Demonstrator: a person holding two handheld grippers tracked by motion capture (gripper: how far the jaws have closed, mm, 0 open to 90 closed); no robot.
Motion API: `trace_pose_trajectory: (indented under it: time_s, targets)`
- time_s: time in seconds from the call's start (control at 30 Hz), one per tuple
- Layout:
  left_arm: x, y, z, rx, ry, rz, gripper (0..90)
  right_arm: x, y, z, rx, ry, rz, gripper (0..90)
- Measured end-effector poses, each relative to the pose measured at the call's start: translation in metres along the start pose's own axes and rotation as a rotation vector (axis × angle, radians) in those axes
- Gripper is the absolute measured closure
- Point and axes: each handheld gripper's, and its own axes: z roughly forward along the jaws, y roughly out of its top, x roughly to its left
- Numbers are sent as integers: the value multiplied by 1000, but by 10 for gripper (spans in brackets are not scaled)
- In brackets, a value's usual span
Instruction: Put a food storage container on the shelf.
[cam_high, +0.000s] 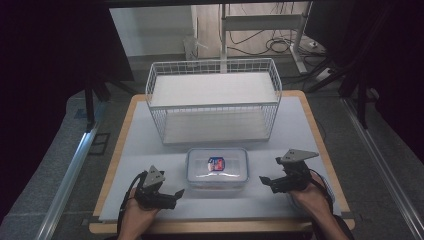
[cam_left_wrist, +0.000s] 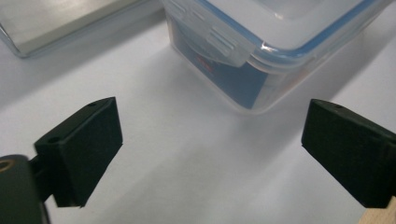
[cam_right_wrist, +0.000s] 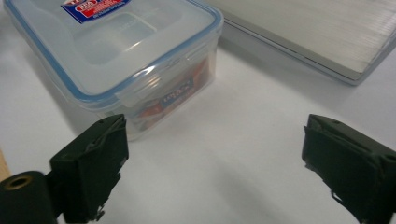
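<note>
A clear plastic food box (cam_high: 217, 168) with a blue-sealed snap lid and a red-and-blue label stands at the front middle of the table; coloured packets show through its wall (cam_left_wrist: 243, 79) (cam_right_wrist: 140, 60). My left gripper (cam_high: 176, 194) rests low at the box's left front corner, open, nothing between its jaws (cam_left_wrist: 212, 154). On the other side my right gripper (cam_high: 263, 181) sits just off the box's right end, also open and empty (cam_right_wrist: 215, 168). Both point toward the box without touching it.
A white wire basket (cam_high: 214, 99) with a shelf stands behind the box, its base edge (cam_right_wrist: 322, 42) close by. The table (cam_high: 300, 150) has a white mat and wooden rim. Floor, cables and a desk frame lie beyond.
</note>
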Motion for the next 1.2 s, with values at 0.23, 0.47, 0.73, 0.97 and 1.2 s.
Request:
trace_pose_trajectory:
  time_s: [0.23,0.47,0.73,0.97,1.2]
  targets:
    - [6,-2,-3,-76,-29,-66,9,2,1,2,7,3,3,51]
    - [5,1,-4,-48,-9,-38,20,3,1,1,-3,30,20,51]
    - [14,17,-9,-35,-30,-69,55,5,8,6,10,44,-2,48]
    - [20,34,-1,10,-91,-114,42,8,16,13,14,83,31,33]
    - [29,43,19,23,-164,-141,116,6,24,27,53,157,90,4]
